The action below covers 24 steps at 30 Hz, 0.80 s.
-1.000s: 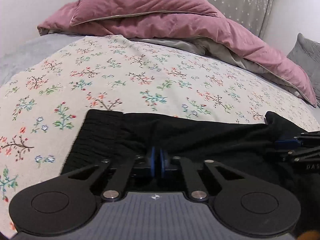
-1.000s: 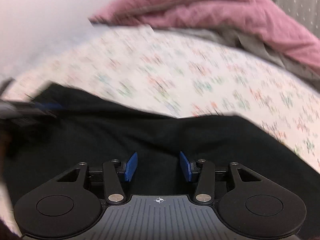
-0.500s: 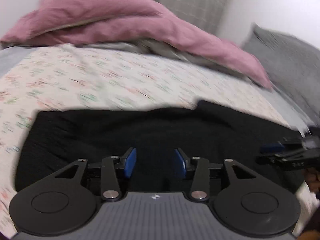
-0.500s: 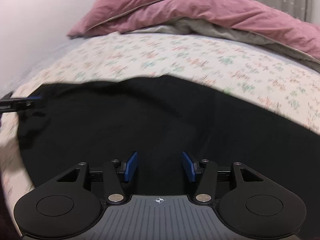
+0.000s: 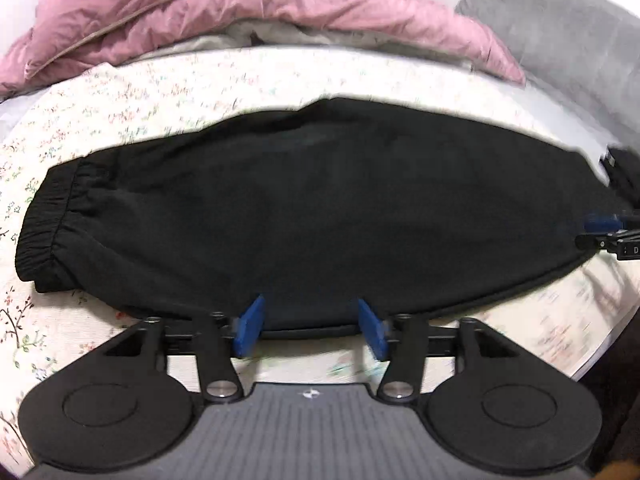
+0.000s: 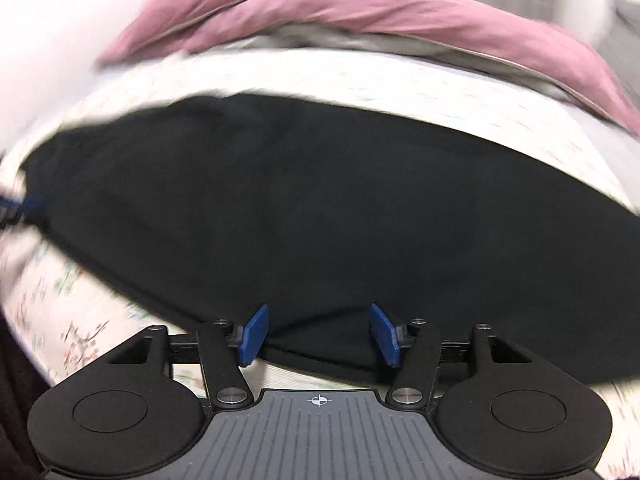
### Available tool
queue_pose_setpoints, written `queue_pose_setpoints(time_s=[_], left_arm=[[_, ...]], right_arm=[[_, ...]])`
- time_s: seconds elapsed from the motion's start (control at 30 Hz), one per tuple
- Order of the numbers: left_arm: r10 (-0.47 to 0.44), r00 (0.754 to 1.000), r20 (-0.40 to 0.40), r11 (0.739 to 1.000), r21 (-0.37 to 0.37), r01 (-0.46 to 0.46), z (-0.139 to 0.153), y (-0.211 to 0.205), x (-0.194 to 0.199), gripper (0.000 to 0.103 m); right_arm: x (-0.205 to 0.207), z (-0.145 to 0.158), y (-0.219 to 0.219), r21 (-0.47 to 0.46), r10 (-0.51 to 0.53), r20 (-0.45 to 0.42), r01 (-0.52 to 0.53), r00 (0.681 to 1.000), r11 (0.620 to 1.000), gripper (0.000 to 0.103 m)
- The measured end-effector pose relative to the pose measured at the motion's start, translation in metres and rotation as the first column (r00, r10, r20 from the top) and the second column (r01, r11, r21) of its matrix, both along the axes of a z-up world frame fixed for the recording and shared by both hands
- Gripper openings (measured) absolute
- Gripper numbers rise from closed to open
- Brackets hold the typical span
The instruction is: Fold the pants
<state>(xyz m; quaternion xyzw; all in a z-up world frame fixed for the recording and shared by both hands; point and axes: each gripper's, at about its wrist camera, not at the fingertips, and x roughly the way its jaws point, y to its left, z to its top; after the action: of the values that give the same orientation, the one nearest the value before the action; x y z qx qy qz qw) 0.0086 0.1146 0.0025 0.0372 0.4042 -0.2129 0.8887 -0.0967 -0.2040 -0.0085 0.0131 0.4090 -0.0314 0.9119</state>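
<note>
Black pants lie flat across a floral bedsheet, folded lengthwise, with the elastic waistband at the left. My left gripper is open and empty, above the near edge of the pants. My right gripper is open and empty over the near edge of the pants further right. The right gripper's blue tip shows at the right edge of the left wrist view, and the left gripper's tip shows at the left edge of the right wrist view.
A pink duvet and pillow are heaped at the back of the bed. A grey pillow lies at the back right. The bed's near right edge is close to the pants.
My left gripper has opened and let go of the pants. Both grippers have pulled back and up, so the whole garment now shows lying flat.
</note>
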Motion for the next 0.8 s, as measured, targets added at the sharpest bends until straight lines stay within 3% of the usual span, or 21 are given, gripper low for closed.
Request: queue_pose_setpoints(time_s=[0.1,0.27,0.37,0.47,0.67,0.8], left_arm=[[0.015,1.0,0.026,0.998,-0.059,-0.013,0.01,-0.019,-0.006,0.089],[-0.009,0.999,0.034,0.996,-0.085,0.012,0.02,-0.062,-0.011,0.1],[0.003,0.999,0.05,0.996,-0.088,0.001,0.02,-0.075,-0.006,0.103],[0.016,1.0,0.027,0.993,-0.117,-0.013,0.019,-0.084,0.002,0.103],[0.009,1.0,-0.025,0.988,-0.157,-0.013,0.018,-0.095,0.005,0.103],[-0.001,0.999,-0.033,0.989,-0.151,-0.004,0.016,-0.104,0.003,0.103]], right_arm=[[-0.016,0.012,-0.042,0.072,-0.162,0.044,0.158,0.986,0.985,0.069],[-0.035,0.017,-0.101,0.046,-0.375,0.044,0.373,0.926,0.927,0.072],[-0.048,0.016,-0.131,0.047,-0.48,0.043,0.478,0.876,0.877,0.072],[-0.067,0.011,-0.161,0.088,-0.592,0.036,0.588,0.805,0.804,0.072],[-0.09,-0.006,-0.211,0.221,-0.736,0.03,0.713,0.676,0.665,0.072],[-0.087,-0.012,-0.226,0.229,-0.766,0.045,0.74,0.641,0.632,0.071]])
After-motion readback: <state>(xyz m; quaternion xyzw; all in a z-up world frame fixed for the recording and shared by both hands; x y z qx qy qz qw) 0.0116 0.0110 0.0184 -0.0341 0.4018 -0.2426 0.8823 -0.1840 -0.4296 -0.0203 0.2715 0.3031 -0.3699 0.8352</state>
